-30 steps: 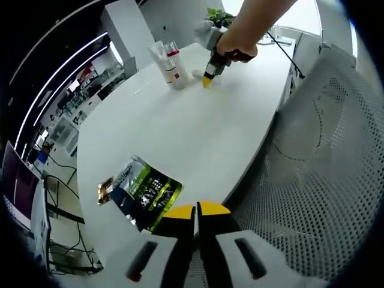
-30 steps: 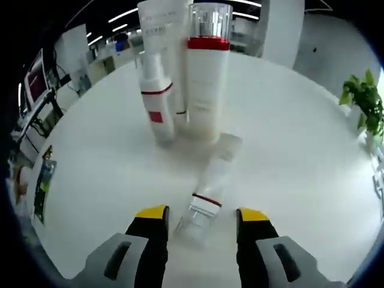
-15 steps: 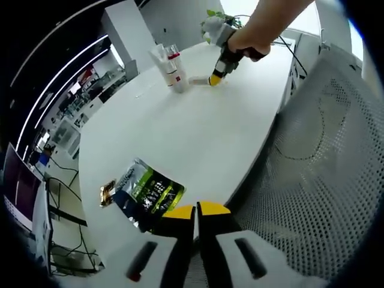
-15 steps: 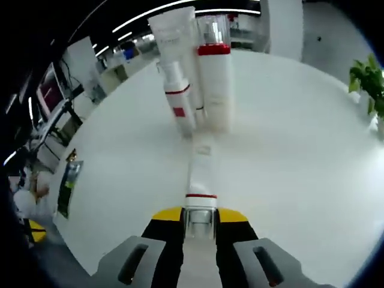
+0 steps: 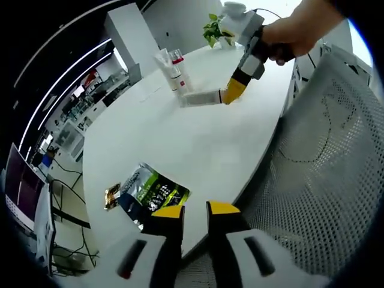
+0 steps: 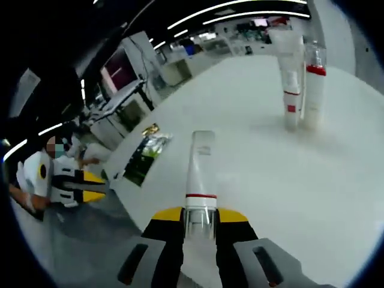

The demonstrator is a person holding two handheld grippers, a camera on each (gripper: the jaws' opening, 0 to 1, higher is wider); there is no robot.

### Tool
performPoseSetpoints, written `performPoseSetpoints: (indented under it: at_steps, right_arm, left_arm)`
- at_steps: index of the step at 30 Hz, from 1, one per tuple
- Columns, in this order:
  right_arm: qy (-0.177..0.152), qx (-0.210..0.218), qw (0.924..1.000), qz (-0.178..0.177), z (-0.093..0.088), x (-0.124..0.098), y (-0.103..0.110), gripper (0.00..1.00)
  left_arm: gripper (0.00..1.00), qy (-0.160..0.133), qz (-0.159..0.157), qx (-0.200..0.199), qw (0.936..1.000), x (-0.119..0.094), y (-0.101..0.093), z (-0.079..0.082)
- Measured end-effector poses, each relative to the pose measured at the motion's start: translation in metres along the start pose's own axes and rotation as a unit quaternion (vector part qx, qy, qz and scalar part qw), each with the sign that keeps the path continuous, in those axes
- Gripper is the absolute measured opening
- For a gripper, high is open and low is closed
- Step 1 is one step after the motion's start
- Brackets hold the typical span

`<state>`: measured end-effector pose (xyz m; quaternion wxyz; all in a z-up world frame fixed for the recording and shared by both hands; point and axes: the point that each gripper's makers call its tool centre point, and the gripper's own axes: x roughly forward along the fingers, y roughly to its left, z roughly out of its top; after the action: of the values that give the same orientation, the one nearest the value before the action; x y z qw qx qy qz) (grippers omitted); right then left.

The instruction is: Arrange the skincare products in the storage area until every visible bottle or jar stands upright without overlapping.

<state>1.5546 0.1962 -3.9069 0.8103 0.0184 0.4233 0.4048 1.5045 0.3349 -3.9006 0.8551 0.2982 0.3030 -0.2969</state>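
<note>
A white tube with a red band and clear cap (image 6: 200, 165) is held off the white table (image 6: 252, 174), my right gripper (image 6: 200, 215) shut on its cap end. In the left gripper view that right gripper (image 5: 231, 93) holds the tube (image 5: 201, 98) level, just above the table, in a person's hand. Three other white products stand upright close together: a tall tube (image 6: 287, 51), a small pump bottle (image 6: 292, 102) and a red-collared bottle (image 6: 314, 84), seen also as a cluster of bottles (image 5: 174, 69). My left gripper (image 5: 195, 215) hovers at the near table edge, jaws slightly apart and holding nothing.
A green snack bag (image 5: 150, 192) and a small gold packet (image 5: 107, 195) lie near the table's front edge. A grey mesh chair (image 5: 324, 162) stands to the right. A potted plant (image 5: 213, 27) sits at the far end. Office desks lie beyond.
My right gripper, shut on the tube's cap, has lifted the tube off the table and swung it away from the standing bottles. My left jaws have parted a little.
</note>
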Motion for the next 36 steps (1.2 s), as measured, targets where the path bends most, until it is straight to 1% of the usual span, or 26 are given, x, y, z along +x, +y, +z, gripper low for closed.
performPoseSetpoints:
  at_steps: [3, 6, 9, 10, 12, 15, 16, 17, 20, 23, 26, 29, 30, 32, 35, 36]
  right_arm:
    - [0.006, -0.035, 0.9988, 0.034, 0.002, 0.003, 0.027, 0.14]
    - [0.015, -0.044, 0.9976, 0.051, 0.001, 0.003, 0.04, 0.14]
    - [0.031, -0.065, 0.9958, 0.056, -0.003, 0.003, 0.048, 0.14]
    - [0.041, -0.071, 0.995, 0.056, -0.006, 0.004, 0.051, 0.14]
    - [0.06, -0.083, 0.9931, 0.058, -0.011, 0.005, 0.057, 0.14]
    - [0.095, -0.099, 0.9877, 0.075, -0.02, 0.005, 0.075, 0.14]
    - [0.107, -0.108, 0.9843, 0.089, -0.022, 0.005, 0.084, 0.14]
    - [0.12, -0.118, 0.9805, 0.102, -0.025, 0.004, 0.094, 0.14]
    - [0.137, -0.093, 0.977, 0.135, -0.025, 0.0, 0.112, 0.14]
    - [0.142, -0.083, 0.9757, 0.145, -0.02, -0.003, 0.118, 0.14]
    - [0.161, -0.1, 0.9683, 0.163, -0.018, -0.008, 0.126, 0.14]
    - [0.188, -0.11, 0.9577, 0.188, -0.019, -0.016, 0.135, 0.14]
    - [0.191, -0.109, 0.9568, 0.19, -0.018, -0.018, 0.136, 0.14]
    - [0.198, -0.106, 0.9549, 0.195, -0.015, -0.021, 0.137, 0.14]
    - [0.207, -0.103, 0.9516, 0.203, -0.011, -0.027, 0.134, 0.14]
    - [0.215, -0.1, 0.9493, 0.206, -0.011, -0.03, 0.134, 0.14]
  left_arm:
    - [0.21, -0.004, 0.003, 0.002, 1.0, -0.001, 0.001, 0.003]
    - [0.27, -0.009, 0.008, 0.015, 0.9998, -0.002, 0.002, 0.006]
    - [0.36, -0.034, 0.037, 0.047, 0.9977, -0.006, 0.011, 0.017]
    - [0.4, -0.05, 0.046, 0.048, 0.9965, -0.009, 0.014, 0.023]
    - [0.43, -0.084, 0.063, 0.051, 0.9932, -0.014, 0.02, 0.035]
    - [0.48, -0.104, 0.062, 0.08, 0.9895, -0.017, 0.018, 0.042]
    - [0.49, -0.089, 0.052, 0.095, 0.9901, -0.014, 0.014, 0.038]
    - [0.49, -0.075, 0.043, 0.11, 0.9902, -0.011, 0.009, 0.034]
    - [0.48, -0.079, 0.039, 0.119, 0.989, -0.011, 0.007, 0.036]
    - [0.44, -0.077, 0.029, 0.143, 0.9863, -0.011, 0.001, 0.036]
    - [0.4, -0.07, 0.018, 0.166, 0.9834, -0.009, -0.004, 0.035]
    - [0.38, -0.074, 0.015, 0.207, 0.9754, -0.01, -0.01, 0.041]
    - [0.33, -0.077, 0.016, 0.221, 0.9722, -0.012, -0.012, 0.044]
    - [0.31, -0.084, 0.016, 0.248, 0.9651, -0.015, -0.016, 0.049]
    - [0.27, -0.098, 0.016, 0.26, 0.9604, -0.017, -0.021, 0.055]
    - [0.27, -0.107, 0.011, 0.272, 0.9563, -0.018, -0.025, 0.059]
